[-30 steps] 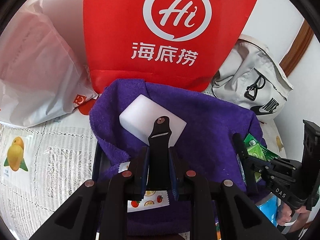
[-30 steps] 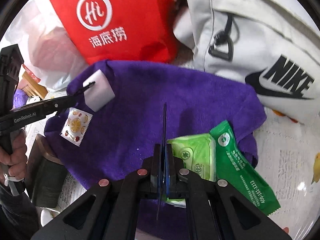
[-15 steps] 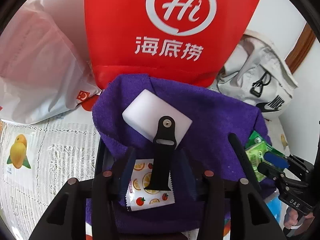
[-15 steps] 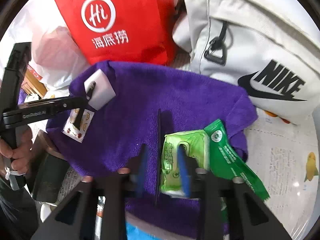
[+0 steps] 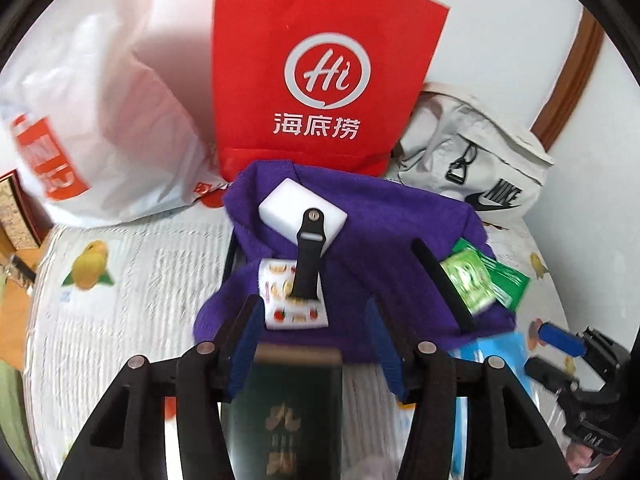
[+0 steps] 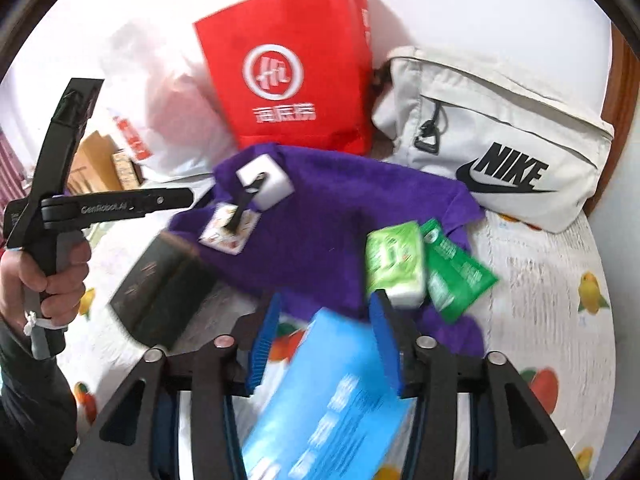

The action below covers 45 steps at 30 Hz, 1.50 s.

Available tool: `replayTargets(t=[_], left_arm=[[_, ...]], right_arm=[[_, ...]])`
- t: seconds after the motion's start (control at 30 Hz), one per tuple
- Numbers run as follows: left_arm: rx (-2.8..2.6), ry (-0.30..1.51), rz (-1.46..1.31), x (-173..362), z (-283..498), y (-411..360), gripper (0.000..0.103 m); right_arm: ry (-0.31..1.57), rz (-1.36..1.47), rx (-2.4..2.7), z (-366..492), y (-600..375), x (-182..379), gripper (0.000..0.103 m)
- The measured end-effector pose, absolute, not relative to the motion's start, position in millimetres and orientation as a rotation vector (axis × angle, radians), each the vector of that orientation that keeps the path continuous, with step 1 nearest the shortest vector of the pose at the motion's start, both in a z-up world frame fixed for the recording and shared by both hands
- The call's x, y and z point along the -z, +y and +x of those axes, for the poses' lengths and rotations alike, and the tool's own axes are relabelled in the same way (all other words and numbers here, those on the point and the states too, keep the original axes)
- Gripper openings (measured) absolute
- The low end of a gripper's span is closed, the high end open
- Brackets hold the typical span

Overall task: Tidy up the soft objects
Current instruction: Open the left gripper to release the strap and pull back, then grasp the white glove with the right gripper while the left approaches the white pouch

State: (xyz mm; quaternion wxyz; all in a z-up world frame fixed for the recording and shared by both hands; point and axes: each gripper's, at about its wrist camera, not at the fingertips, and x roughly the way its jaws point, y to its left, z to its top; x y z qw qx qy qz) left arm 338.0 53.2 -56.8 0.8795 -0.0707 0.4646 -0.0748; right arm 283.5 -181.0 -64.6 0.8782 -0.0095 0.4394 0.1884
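A purple towel (image 5: 380, 248) (image 6: 328, 232) lies spread on the table. On it rest a white sponge block (image 5: 296, 208) (image 6: 266, 182), a fruit-printed sachet (image 5: 288, 304) (image 6: 228, 228), a green tissue pack (image 5: 468, 280) (image 6: 394, 264) and a green sachet (image 5: 508, 280) (image 6: 456, 276). One black strap (image 5: 308, 256) (image 6: 242, 208) lies across the sponge and the sachet. A second black strap (image 5: 440, 280) lies beside the tissue pack. My left gripper (image 5: 314, 336) (image 6: 180, 200) hangs back from the towel, its jaws opening with nothing gripped. My right gripper (image 6: 324, 340) (image 5: 548, 354) is opening too, empty.
A red paper bag (image 5: 320, 80), a white plastic bag (image 5: 100, 128) and an off-white Nike bag (image 6: 500, 132) stand behind the towel. A dark green box (image 5: 296, 408) sits under my left gripper. A blue packet (image 6: 332, 400) lies under my right one, on the fruit-print tablecloth (image 5: 120, 300).
Both grippers went from shut on the black straps to open. They let the straps down on the towel and pulled back and upward.
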Motion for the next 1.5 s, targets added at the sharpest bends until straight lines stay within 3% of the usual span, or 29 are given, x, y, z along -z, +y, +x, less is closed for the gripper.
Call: replayTargets(t=[0.47,0.83,0.9,0.93,0.97,1.17,1.27,1.5], left_arm=[[0.098,0.984,-0.192,78,227,95,0.06],[0.118,1.016,-0.247,115,184,117,0.06],[0.114,1.021,-0.247,120,181,119,0.06],[0.113,1.025,-0.249,123,179,119,0.06],[0.117,1.029,-0.252,126,178,120,0.06],[0.165,1.038,-0.278,136,177,108,0.061],[0.173,1.034,-0.256,139,180,95,0.071],[0.203,1.04,-0.241,144,183,72,0.073]], right_arm=[[0.944,-0.074,-0.531,182,-130,94,0.06],[1.033,-0.154,-0.495,173,-94,145,0.064],[1.038,-0.152,-0.495,173,-90,151,0.053],[1.023,-0.151,-0.506,171,-88,150,0.022],[1.017,-0.15,-0.513,170,-88,149,0.01],[0.91,-0.131,-0.527,152,-99,121,0.01],[0.876,-0.113,-0.508,144,-113,105,0.01],[0.84,-0.11,-0.462,113,-151,87,0.01]])
